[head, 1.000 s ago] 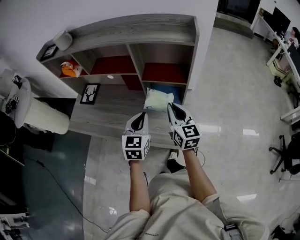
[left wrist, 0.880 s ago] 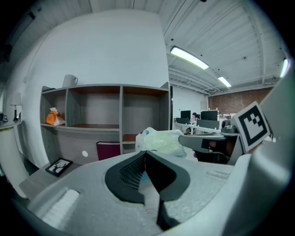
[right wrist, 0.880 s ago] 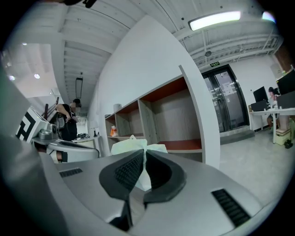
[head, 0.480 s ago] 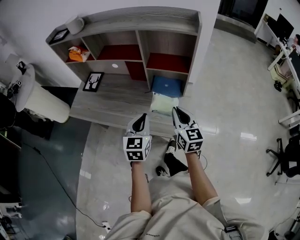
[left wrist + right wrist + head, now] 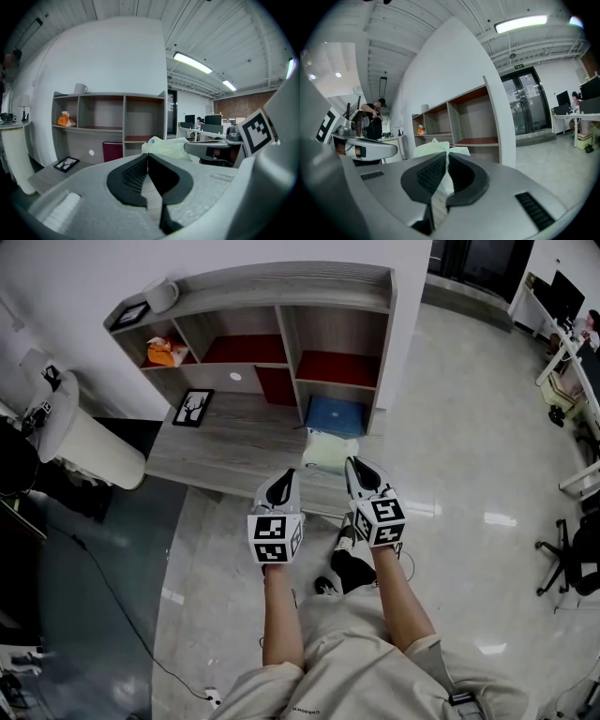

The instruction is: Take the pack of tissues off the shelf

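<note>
The pale green pack of tissues (image 5: 330, 452) hangs over the wooden desk's front right part, out in front of the shelf unit (image 5: 281, 296). My right gripper (image 5: 352, 465) is shut on the pack's near edge. In the right gripper view the pack (image 5: 433, 149) is pinched between the dark pads, right gripper (image 5: 446, 157). My left gripper (image 5: 287, 476) hovers just left of the pack, apart from it, shut with nothing held. In the left gripper view, left gripper (image 5: 146, 157), the pack (image 5: 169, 146) shows beyond its tips with the right gripper's jaw on it.
A blue flat item (image 5: 335, 414) lies in the shelf's lower right compartment, behind the pack. A framed picture (image 5: 191, 409) lies on the desk (image 5: 234, 442). An orange item (image 5: 161, 351) and a mug (image 5: 161, 292) sit on the shelf's left. A white round stand (image 5: 84, 442) is at left.
The pack has come away from the shelf's lower compartment toward me in the right gripper, uncovering the blue item behind it. Both grippers sit slightly nearer; the last half second shows little motion.
</note>
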Demonstrator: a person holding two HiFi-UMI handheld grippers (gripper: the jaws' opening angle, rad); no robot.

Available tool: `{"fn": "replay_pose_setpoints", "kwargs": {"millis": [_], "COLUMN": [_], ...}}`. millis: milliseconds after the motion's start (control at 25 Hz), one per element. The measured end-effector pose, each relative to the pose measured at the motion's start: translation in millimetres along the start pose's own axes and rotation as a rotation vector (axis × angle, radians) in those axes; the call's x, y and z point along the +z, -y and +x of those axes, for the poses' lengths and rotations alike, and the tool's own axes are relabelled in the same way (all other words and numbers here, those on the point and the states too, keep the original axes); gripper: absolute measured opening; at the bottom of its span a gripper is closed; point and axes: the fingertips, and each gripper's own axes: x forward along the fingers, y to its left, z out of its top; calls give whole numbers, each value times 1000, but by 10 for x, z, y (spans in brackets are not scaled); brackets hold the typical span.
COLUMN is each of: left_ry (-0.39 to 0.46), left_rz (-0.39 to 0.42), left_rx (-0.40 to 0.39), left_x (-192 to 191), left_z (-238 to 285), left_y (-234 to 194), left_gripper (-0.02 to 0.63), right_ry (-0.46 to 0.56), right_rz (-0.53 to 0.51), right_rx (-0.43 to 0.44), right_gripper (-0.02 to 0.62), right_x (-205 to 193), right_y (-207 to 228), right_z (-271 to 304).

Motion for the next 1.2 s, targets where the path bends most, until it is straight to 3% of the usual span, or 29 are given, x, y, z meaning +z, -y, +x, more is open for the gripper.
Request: {"fn": "replay_pose_setpoints", "kwargs": {"millis": [600,1200], "left_ry": [27,25], "left_rz": [8,-4], "left_rx": [11,45], "left_x": [76,29], "left_z": [-122,-246], "left_y": [-69,-223], "left_gripper": [11,11], "right_ry": [11,-14], "right_rz": [-13,-23], "right_rx": [-18,23], "right_gripper": [26,26], "right_x": [64,-29], "right_y": [-31,-153], "right_z": [-13,25]}}
